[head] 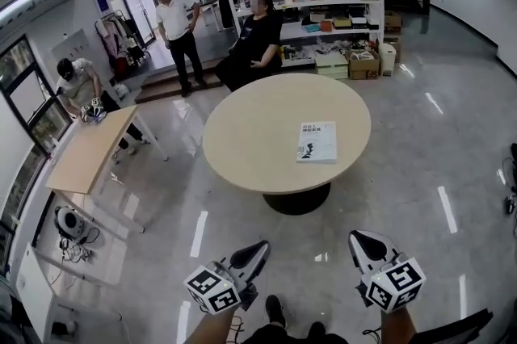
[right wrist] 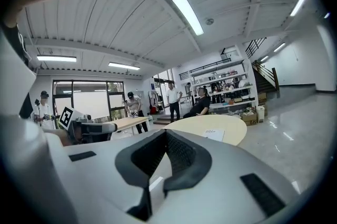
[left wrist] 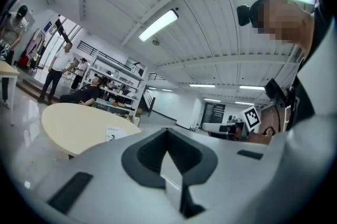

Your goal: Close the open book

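A white book [head: 317, 141] lies shut, cover up, on the right half of the round beige table [head: 258, 124]. Both grippers hang low in the head view, well short of the table and over the floor. My left gripper [head: 257, 249] has its jaws together with nothing between them, and so does my right gripper [head: 363, 241]. The left gripper view looks past the joined jaws of the left gripper [left wrist: 167, 131] to the table [left wrist: 73, 118] and the book [left wrist: 115, 133] at the left. In the right gripper view, the right gripper [right wrist: 166, 132] points at the table [right wrist: 221, 124] and book [right wrist: 215, 134].
A rectangular wooden table [head: 89, 148] stands at the left with a person [head: 77, 84] bent over it. Behind the round table one person stands [head: 178, 27] and one sits [head: 258, 39] before loaded shelves [head: 323, 3]. Cables and a device [head: 69, 225] lie on the floor at left.
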A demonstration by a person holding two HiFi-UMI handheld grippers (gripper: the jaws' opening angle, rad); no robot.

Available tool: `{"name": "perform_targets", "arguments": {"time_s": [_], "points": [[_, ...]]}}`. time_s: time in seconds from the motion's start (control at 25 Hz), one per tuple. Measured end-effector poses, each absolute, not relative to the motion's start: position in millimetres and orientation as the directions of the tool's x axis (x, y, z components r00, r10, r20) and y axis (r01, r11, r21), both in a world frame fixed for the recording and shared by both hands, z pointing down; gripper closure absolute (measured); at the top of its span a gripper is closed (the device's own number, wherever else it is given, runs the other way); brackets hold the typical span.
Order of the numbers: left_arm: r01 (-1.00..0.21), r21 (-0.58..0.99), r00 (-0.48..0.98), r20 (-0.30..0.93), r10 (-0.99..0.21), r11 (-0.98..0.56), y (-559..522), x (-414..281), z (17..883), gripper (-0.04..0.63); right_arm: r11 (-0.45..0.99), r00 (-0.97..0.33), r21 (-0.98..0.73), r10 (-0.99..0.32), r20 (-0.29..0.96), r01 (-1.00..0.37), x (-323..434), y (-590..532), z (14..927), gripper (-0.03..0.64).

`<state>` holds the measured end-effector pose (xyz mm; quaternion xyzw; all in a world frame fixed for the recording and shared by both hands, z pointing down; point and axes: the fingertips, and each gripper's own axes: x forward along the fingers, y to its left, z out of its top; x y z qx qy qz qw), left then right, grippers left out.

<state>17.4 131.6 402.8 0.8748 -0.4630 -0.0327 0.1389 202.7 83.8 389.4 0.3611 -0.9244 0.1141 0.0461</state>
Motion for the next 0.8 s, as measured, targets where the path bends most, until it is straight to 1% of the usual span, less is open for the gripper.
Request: {"name": "perform_targets", "arguments": {"time_s": [0.16, 0.32, 0.52, 0.64, 0.8], "points": [[-0.803, 0.266, 0.571, 0.086, -0.816, -0.534, 171, 34, 389, 0.601, 0.727, -0.752, -0.19, -0.64, 0.161, -0.66, 210, 121, 383, 0.618], [-0.798, 0.241, 0.582, 0.076, -0.809, -0.552, 208, 40, 383, 0.601, 0.733, -0.755, -0.184, -0.64, 0.139, -0.655, 210, 153, 377, 0.618], [-0.797, 0.154, 0.6, 0.087, -0.796, -0.584, 250, 36, 382, 0.601, 0.733, -0.751, -0.167, -0.646, 0.132, -0.66, 196, 199, 372, 0.618], [-0.777, 0.17, 0.622, 0.058, -0.781, -0.606, 278, 31, 370, 0.601, 0.719, -0.738, -0.164, -0.663, 0.13, -0.675, 189, 226, 364, 0.618], [-0.763, 0.202, 0.636, 0.072, -0.768, -0.614, 323, 12, 378, 0.601, 0.689, -0.709, -0.17, -0.69, 0.144, -0.705, 173, 271, 368, 0.618]]}}
